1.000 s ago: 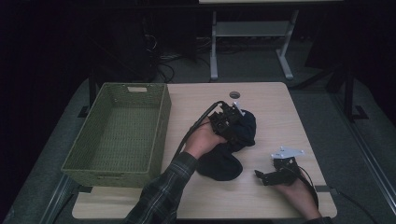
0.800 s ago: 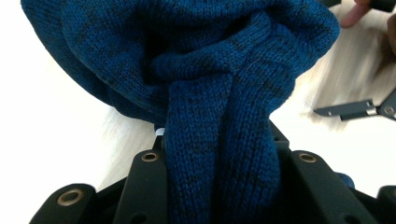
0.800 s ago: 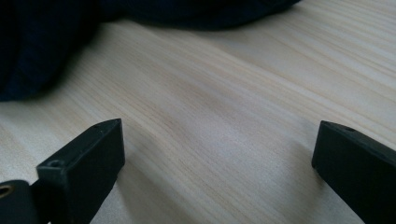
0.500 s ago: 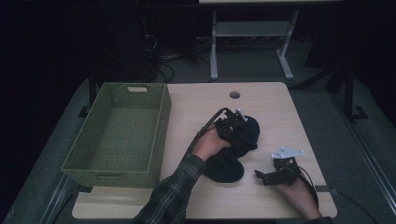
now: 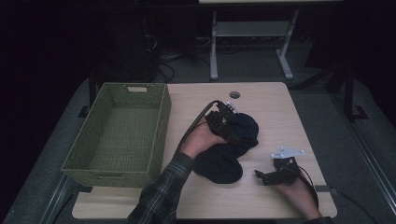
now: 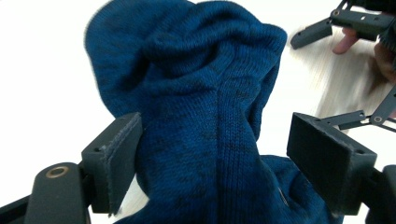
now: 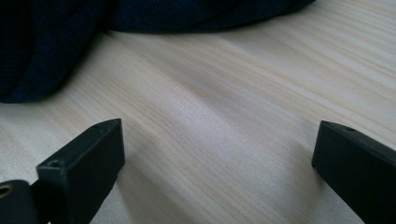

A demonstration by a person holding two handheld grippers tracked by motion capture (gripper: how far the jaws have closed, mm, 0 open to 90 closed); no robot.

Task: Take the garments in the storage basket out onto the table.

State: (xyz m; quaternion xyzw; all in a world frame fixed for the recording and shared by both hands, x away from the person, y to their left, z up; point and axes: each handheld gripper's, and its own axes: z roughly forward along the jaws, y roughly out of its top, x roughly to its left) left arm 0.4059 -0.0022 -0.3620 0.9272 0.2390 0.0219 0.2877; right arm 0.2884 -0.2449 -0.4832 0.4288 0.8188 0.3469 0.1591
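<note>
High view: I have my left claw [image 5: 232,122] on top of the dark blue knitted cloth [image 5: 224,156], which lies bunched in the middle of the light wooden counter [image 5: 271,107], a little below centre of the frame. In the left gripper view that claw's jaws have just been opening; they now stand wide, with a raised fold of the cloth [image 6: 205,116] between them. The left pad sits right at the knit, the right pad stands clear of it, so I read the claw as released rather than clamped.

My right claw [image 5: 261,176] rests low on the counter at the lower right of the high view, just beside the cloth's lower edge and apart from it. In the right gripper view its jaws are spread with bare wood between them, and the cloth [image 7: 51,46] fills the upper left.

A green woven rectangular basket [image 5: 161,116] stands at the left of the counter, well apart from the cloth.
</note>
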